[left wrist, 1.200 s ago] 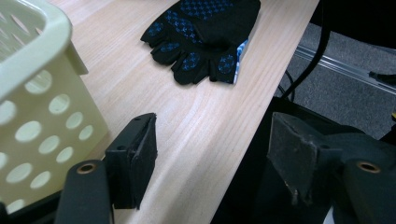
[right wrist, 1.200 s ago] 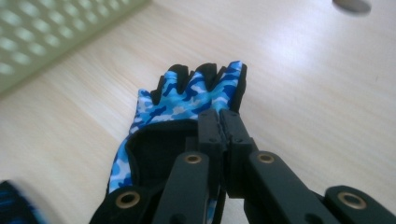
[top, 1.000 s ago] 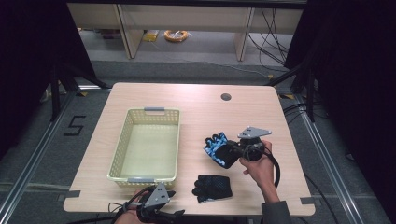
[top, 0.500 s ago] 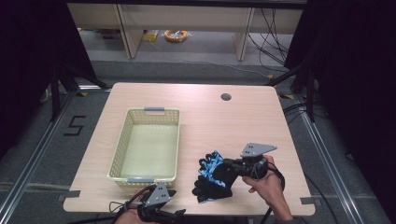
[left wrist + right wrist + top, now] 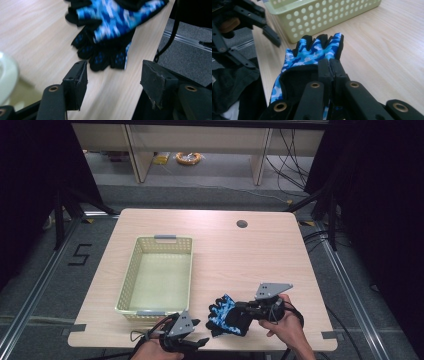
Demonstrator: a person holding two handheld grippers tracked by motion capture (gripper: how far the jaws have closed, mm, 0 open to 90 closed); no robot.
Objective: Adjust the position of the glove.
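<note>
The step in hand looks like stacking a pair of gloves: the right gripper [image 5: 246,310], in the lower middle of the high view, has its jaws pressed together on the cuff of a blue camouflage glove [image 5: 223,310] and holds it over a second, black glove [image 5: 231,330] that lies on the table [image 5: 240,255] at its near edge. In the right gripper view the jaws meet at the centre of the frame with the blue fabric pinched between them, the glove's fingers pointing up the frame toward the yellow basket [image 5: 324,15] along the top edge.

The left gripper [image 5: 200,341] sits at the bottom of the high view, left of the gloves and just below the basket's near end. In the left gripper view its jaws stand wide apart with nothing between them; the gloves fill the upper middle of that frame, the blue one [image 5: 117,15] resting over the black one [image 5: 105,53], both just beyond the jaw tips and not touching them.

Judging from this, the next move calls for lowering the blue glove squarely on the black one and letting go, or bringing the open left gripper forward to take the pair. The black glove lies close to the table edge, so a careless push could slide it off.
</note>
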